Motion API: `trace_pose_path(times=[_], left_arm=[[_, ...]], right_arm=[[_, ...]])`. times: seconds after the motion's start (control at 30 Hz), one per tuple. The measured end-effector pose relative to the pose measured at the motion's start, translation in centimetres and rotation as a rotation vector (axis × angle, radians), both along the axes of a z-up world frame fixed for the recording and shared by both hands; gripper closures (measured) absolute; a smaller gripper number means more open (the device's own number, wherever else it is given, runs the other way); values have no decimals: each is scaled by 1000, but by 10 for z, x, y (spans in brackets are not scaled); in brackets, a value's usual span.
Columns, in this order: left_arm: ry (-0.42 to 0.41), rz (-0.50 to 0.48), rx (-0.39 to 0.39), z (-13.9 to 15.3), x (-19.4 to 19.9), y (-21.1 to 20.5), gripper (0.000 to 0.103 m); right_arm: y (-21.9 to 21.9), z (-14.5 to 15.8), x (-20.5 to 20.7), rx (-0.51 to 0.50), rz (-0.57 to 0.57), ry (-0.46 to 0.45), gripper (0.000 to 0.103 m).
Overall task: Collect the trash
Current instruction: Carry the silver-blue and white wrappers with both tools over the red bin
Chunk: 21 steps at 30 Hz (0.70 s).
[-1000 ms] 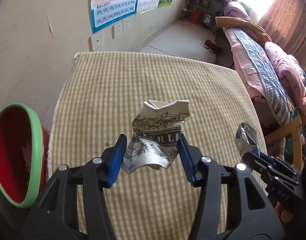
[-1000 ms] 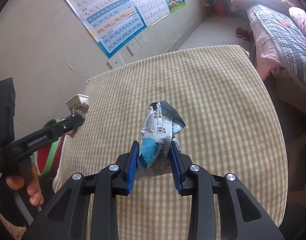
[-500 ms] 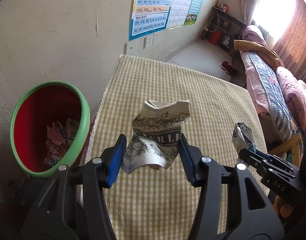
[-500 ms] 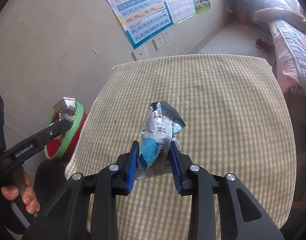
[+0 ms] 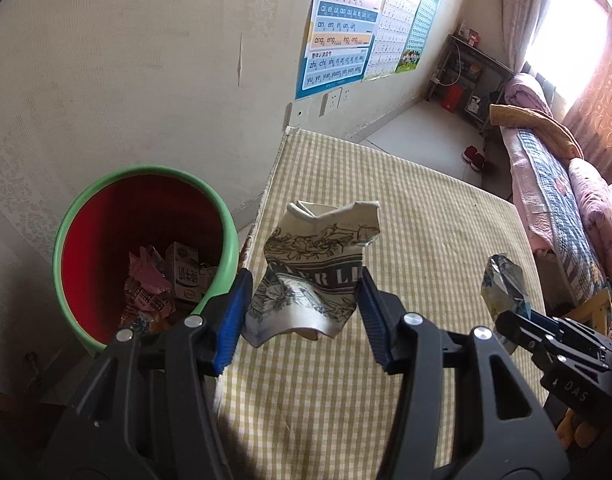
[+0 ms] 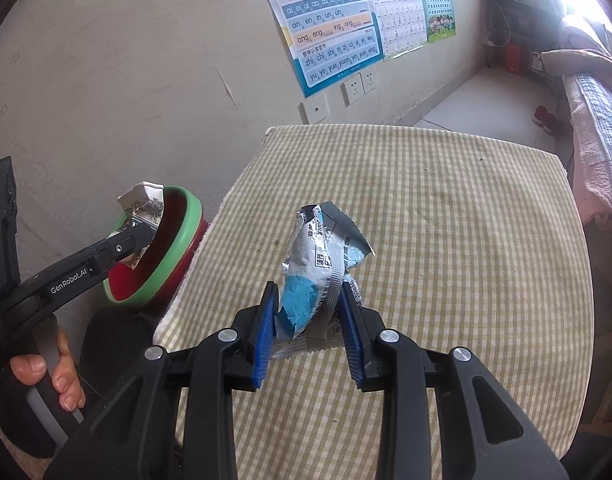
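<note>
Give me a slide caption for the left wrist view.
Left tongs grip a crumpled paper cup beside the green-rimmed bin.

The crumpled paper cup (image 5: 312, 276) hides the counter (image 5: 406, 220) behind it, and its lower edge covers a small tan scrap between the fingers (image 5: 233, 312) that cannot be identified; the print on the cup reads only in part, its first and last letters lost in folds; left of the fingers, the red bin (image 5: 146, 248) is cut by the left finger at its near rim, and the litter inside is too jumbled to sort beyond a small carton; in the right wrist view the foil wrapper (image 6: 320, 264) shows print too small to read; the hand (image 6: 46, 376) at lower left is cut by the frame edge.
</note>
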State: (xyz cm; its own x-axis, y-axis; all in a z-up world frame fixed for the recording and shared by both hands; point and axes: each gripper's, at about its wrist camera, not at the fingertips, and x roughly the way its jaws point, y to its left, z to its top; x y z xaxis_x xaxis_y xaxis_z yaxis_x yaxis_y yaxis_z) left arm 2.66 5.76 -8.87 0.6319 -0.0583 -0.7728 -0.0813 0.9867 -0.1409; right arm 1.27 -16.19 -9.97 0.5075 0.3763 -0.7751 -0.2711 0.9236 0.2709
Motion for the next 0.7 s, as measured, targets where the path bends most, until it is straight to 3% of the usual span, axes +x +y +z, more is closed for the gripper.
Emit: trace_pose_path(times=[0.7], left_arm=[[-7,81,10,5,-5,33,52]], right_arm=[[50,9,-2,18,131,-21,73]])
